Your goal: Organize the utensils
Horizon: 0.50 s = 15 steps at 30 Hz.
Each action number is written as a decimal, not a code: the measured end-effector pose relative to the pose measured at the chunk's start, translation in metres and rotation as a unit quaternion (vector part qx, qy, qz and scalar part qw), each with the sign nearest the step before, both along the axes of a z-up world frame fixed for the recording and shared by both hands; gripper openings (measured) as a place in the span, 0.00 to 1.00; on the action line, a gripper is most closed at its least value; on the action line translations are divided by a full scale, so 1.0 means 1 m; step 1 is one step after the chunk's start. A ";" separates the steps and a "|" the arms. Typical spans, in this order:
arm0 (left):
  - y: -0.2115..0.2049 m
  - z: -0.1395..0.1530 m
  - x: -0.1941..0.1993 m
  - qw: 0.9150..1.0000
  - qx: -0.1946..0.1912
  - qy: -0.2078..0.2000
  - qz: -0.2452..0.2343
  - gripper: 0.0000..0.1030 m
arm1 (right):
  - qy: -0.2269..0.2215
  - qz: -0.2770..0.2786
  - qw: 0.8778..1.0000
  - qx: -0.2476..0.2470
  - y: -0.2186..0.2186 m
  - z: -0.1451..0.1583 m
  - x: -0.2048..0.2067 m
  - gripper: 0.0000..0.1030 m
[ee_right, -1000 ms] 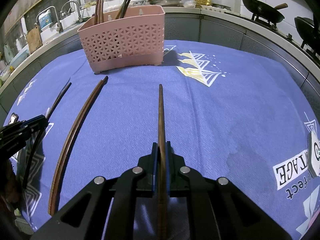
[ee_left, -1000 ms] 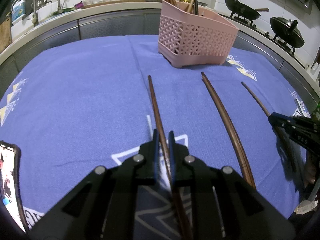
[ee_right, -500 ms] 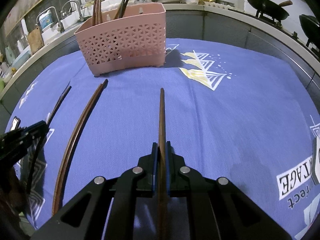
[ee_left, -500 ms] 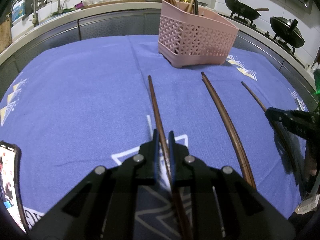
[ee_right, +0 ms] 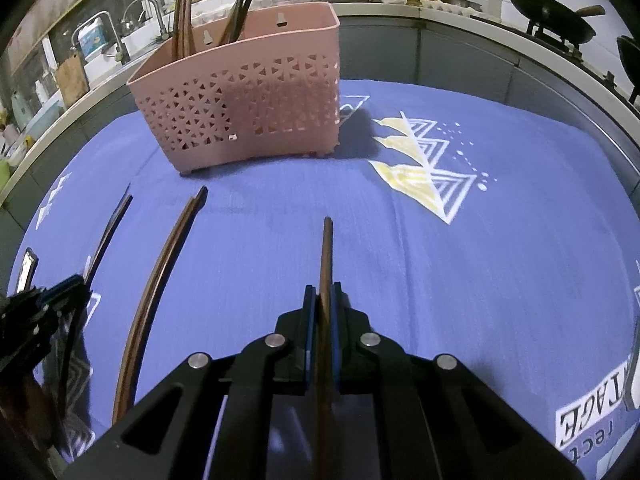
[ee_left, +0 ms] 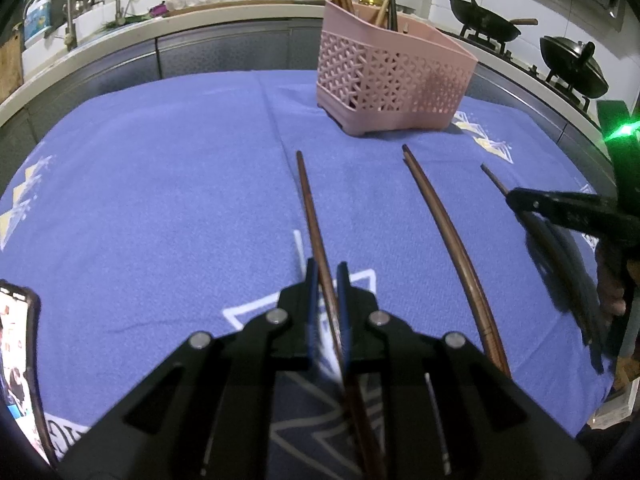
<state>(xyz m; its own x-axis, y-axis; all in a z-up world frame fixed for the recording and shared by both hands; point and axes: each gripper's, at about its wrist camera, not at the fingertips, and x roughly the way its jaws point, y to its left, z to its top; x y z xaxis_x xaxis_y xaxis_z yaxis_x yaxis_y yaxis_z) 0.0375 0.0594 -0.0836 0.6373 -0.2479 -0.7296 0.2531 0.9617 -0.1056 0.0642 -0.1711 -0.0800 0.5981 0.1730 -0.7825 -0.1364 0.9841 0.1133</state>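
A table draped in a blue cloth (ee_left: 160, 184) with white and yellow triangle prints carries a pink perforated basket (ee_left: 384, 80) near its far edge. A pair of brown chopsticks (ee_left: 448, 240) lies on the cloth. A phone (ee_left: 16, 352) rests at the left edge.

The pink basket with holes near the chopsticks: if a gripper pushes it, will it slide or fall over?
The pink basket looks like thin perforated plastic, so probably light. It stands on small feet on a blue cloth, so it may catch, not glide. Tall chopsticks rise above its rim, so a high push might tip it.
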 end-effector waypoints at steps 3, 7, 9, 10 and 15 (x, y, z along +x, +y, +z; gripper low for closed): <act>0.001 0.000 0.000 1.000 -0.002 0.000 0.000 0.10 | -0.003 0.004 1.000 -0.003 0.003 0.000 0.006 0.07; 0.001 0.000 0.000 1.000 -0.002 0.000 0.000 0.10 | -0.010 0.014 1.000 -0.017 0.006 0.000 0.006 0.07; 0.001 0.000 0.000 1.000 -0.002 0.000 0.000 0.10 | -0.012 0.015 1.000 -0.014 0.005 -0.001 0.005 0.06; 0.001 0.000 0.000 1.000 -0.002 0.000 0.000 0.10 | -0.011 0.013 1.000 -0.010 0.003 -0.001 0.003 0.06; 0.001 0.000 0.000 1.000 0.000 0.000 0.000 0.10 | -0.010 0.001 1.000 0.004 -0.010 -0.001 -0.008 0.06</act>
